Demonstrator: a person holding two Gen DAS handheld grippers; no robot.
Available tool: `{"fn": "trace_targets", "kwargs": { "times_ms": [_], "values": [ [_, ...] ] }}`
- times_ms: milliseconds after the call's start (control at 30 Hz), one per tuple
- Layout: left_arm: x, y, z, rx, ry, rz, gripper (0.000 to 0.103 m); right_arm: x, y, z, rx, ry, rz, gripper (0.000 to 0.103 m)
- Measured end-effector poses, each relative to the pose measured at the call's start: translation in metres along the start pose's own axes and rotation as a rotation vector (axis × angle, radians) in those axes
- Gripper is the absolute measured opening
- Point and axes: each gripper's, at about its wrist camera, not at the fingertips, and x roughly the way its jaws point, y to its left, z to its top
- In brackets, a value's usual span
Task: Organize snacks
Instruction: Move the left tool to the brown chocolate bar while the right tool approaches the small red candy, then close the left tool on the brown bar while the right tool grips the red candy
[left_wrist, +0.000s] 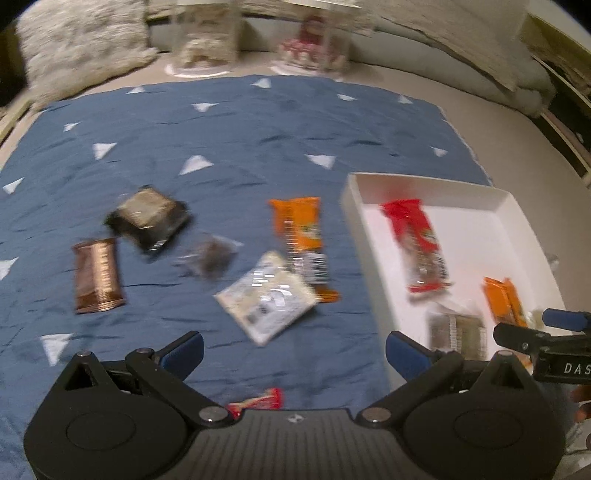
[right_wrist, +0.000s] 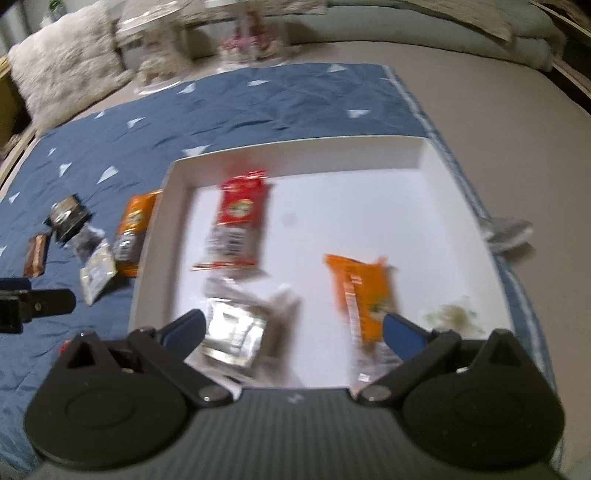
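A white box (right_wrist: 173, 206) lies on a blue quilt. Inside it are a red packet (right_wrist: 238, 225), an orange packet (right_wrist: 364, 291) and a silvery packet (right_wrist: 236, 328). My right gripper (right_wrist: 293, 328) hangs open over the box, its jaws wide with nothing between them. My left gripper (left_wrist: 293, 349) is open over the quilt, left of the box (left_wrist: 364, 236). Loose snacks lie ahead of it: an orange packet (left_wrist: 299, 229), a pale packet (left_wrist: 267, 301), a copper bar (left_wrist: 98, 275), a dark packet (left_wrist: 149, 219), a clear dark wrapper (left_wrist: 210, 256). A red wrapper (left_wrist: 258, 400) peeks out under its body.
The blue quilt (left_wrist: 258, 129) with white triangles covers a beige bed. A fluffy pillow (left_wrist: 81, 44) and clear domes with figurines (left_wrist: 314, 40) stand at the far edge. The right gripper's finger (left_wrist: 565, 319) shows at the left view's right edge. Crumpled grey plastic (right_wrist: 508, 230) lies right of the box.
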Motion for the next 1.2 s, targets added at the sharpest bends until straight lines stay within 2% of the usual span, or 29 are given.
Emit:
{"fn": "trace_targets", "kwargs": {
  "times_ms": [467,667,833,1033,1200],
  "values": [
    [-0.009,0.092,0.0,-0.107,-0.018,0.119,0.103,0.023,0.107,0.017,-0.166,0.018,0.061,0.103],
    [-0.006,0.139,0.002,-0.185,-0.035,0.171,0.103,0.031,0.15,0.014,-0.238,0.044,0.152,0.103],
    [0.002,0.168,0.004,-0.218,-0.019,0.205,0.103,0.041,0.179,0.007,-0.295,0.081,0.219,0.103],
    [0.012,0.185,0.006,-0.198,0.01,0.219,0.103,0.058,0.2,0.0,-0.309,0.162,0.278,0.1],
    [0.026,0.198,0.01,-0.278,0.022,0.139,0.103,0.074,0.21,-0.003,-0.302,0.222,0.303,0.087]
  ]
}}
